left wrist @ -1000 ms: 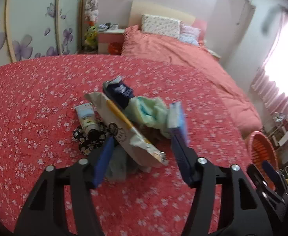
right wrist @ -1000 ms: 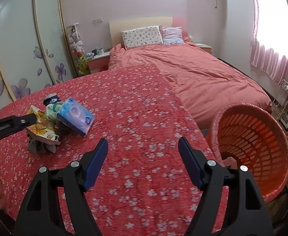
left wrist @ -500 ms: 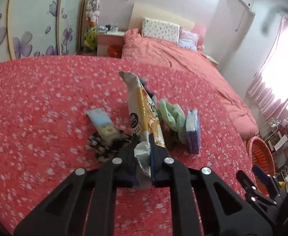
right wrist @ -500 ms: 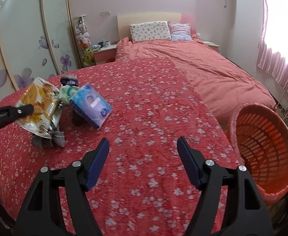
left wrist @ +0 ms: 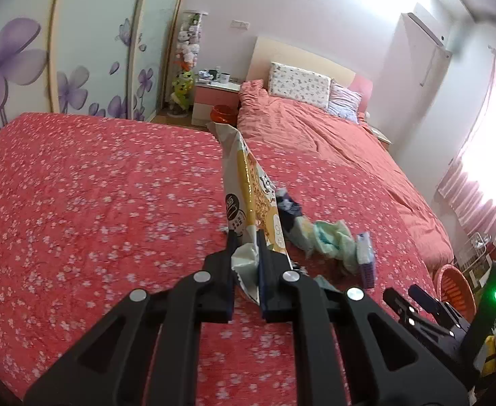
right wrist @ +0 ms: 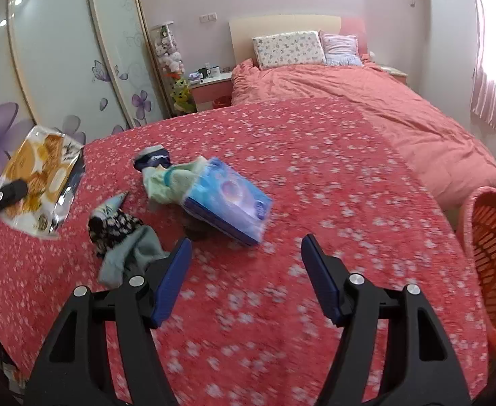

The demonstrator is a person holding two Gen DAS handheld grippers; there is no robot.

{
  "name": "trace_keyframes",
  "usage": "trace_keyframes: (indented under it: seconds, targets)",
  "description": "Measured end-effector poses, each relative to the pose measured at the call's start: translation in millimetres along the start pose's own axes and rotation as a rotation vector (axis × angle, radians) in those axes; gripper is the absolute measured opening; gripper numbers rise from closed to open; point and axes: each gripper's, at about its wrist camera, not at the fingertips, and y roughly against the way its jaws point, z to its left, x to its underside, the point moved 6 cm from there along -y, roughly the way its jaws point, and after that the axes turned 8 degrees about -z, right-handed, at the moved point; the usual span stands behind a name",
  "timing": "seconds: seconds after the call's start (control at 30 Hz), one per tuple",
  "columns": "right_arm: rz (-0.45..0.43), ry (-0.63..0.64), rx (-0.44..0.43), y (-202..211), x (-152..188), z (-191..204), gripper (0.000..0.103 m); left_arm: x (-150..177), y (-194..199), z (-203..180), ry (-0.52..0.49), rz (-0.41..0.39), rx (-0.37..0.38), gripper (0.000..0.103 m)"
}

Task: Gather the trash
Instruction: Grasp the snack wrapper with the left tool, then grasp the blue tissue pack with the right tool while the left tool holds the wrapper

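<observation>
My left gripper (left wrist: 246,240) is shut on a yellow and white snack bag (left wrist: 248,196) and holds it up above the red flowered cover (left wrist: 95,203); the bag also shows in the right wrist view (right wrist: 41,182). My right gripper (right wrist: 246,260) is open and empty, just in front of a blue tissue pack (right wrist: 229,206). Beside the pack lie a pale green cloth (right wrist: 166,182), a dark blue wrapper (right wrist: 153,159), and a black flowered piece on a grey cloth (right wrist: 122,237). The orange basket (right wrist: 495,253) stands at the right.
A bed with a red duvet (right wrist: 366,101) and pillows lies beyond the cover. A nightstand (right wrist: 210,84) and wardrobe doors with purple flowers (right wrist: 62,67) are at the back left. A window with pink curtains (right wrist: 495,101) is on the right.
My left gripper closed on the snack bag and lifted it up and away from the pile. My right gripper moved left toward the tissue pack, staying open.
</observation>
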Motion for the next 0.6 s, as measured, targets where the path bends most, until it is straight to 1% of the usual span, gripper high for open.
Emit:
trace_keyframes:
  seconds: [0.23,0.33,0.4,0.47,0.5,0.53,0.6]
  targets:
    - [-0.03,0.022,0.01,-23,-17,31,0.067,2,0,30,0.042,0.016,-0.011,0.011]
    - [-0.025,0.053,0.037,-35,-19,36,0.067,5,-1,37,0.052,0.026,-0.012,0.011]
    - [-0.011,0.071,0.068,-43,-17,36,0.065,8,-2,39,0.058,0.032,-0.013,0.011]
    - [0.011,0.082,0.096,-47,-13,30,0.042,10,-3,41,0.064,0.037,-0.011,0.011]
    - [0.027,0.078,0.097,-49,-11,28,0.04,11,-4,40,0.065,0.039,-0.01,0.011]
    - [0.03,0.064,0.095,-50,-10,24,0.039,12,-4,41,0.066,0.04,-0.01,0.011]
    - [0.01,0.031,0.088,-44,-11,14,0.037,12,-6,42,0.065,0.041,-0.01,0.011]
